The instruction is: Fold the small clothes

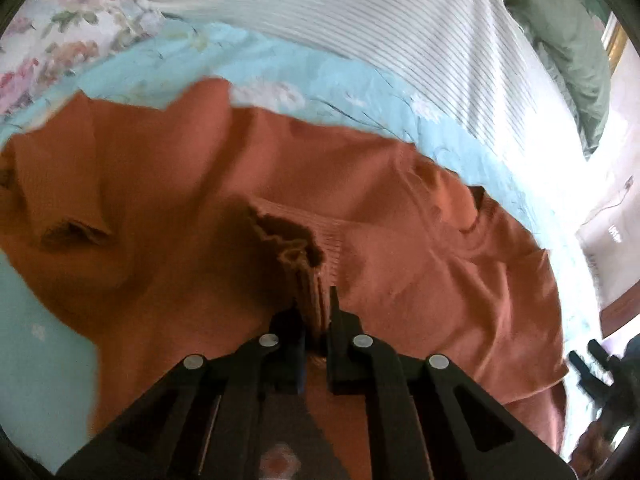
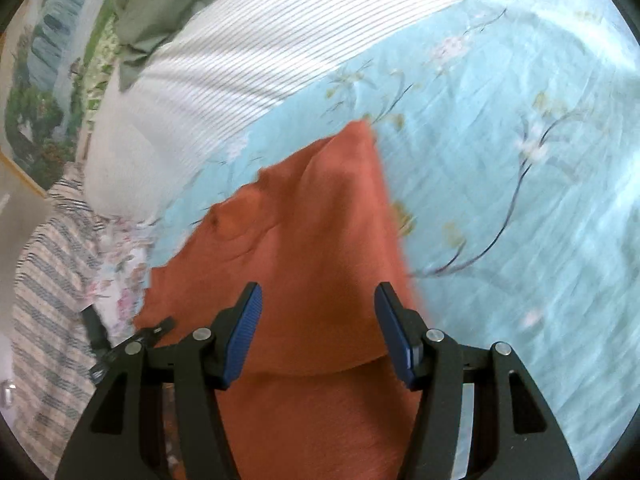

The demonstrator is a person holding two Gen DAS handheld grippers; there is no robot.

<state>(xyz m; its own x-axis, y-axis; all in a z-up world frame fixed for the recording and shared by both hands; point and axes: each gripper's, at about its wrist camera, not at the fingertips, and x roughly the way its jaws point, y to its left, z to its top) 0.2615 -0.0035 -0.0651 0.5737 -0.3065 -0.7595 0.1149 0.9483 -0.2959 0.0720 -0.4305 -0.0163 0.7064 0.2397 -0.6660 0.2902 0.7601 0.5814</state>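
Left hand-held gripper point(image 1: 314, 304) pinches orange garment point(image 1: 400, 216).

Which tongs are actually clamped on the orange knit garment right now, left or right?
The left tongs: their jaws are pinched shut on a bunched fold of the rust-orange knit garment. The right tongs stand open above it, blue pads apart.
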